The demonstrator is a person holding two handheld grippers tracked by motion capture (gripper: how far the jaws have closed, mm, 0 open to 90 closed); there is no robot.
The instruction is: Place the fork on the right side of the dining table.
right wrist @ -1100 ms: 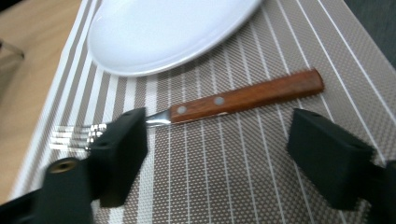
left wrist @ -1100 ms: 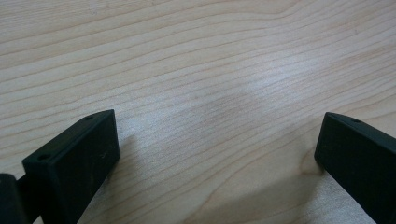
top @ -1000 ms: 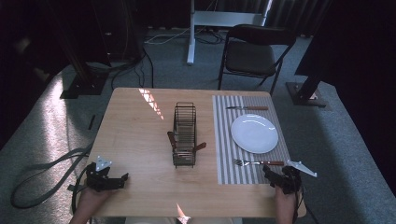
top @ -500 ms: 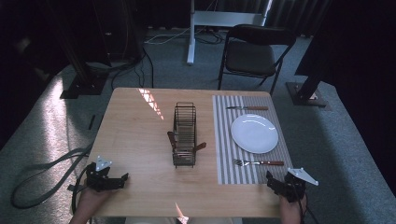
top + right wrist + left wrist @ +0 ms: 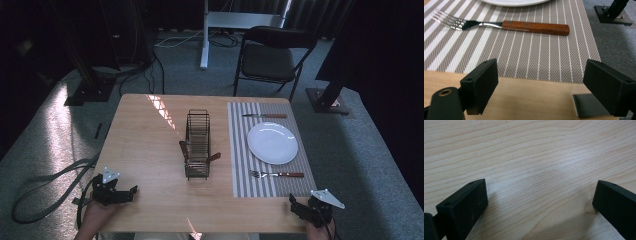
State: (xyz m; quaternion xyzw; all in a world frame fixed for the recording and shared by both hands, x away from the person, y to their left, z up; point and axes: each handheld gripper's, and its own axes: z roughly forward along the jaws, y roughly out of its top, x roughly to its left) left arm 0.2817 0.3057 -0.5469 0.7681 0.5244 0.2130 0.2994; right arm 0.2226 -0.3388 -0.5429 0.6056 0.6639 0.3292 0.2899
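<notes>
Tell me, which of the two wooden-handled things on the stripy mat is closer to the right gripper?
The fork, lying on the near side of the white plate. The knife lies beyond the plate, farther from the right gripper.

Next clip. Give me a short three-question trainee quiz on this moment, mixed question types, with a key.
1. True or false: the fork lies on the striped placemat, on the near side of the white plate.
2. Multiple choice: what stands near the middle of the table? A) a glass B) a wire rack C) a bowl
3. Short answer: how do the jaws of the right gripper stand, and do they hold anything?

Key
1. True.
2. B.
3. Wide apart, holding nothing; the fork lies ahead of them. The left gripper is open too, over bare wood.
</notes>
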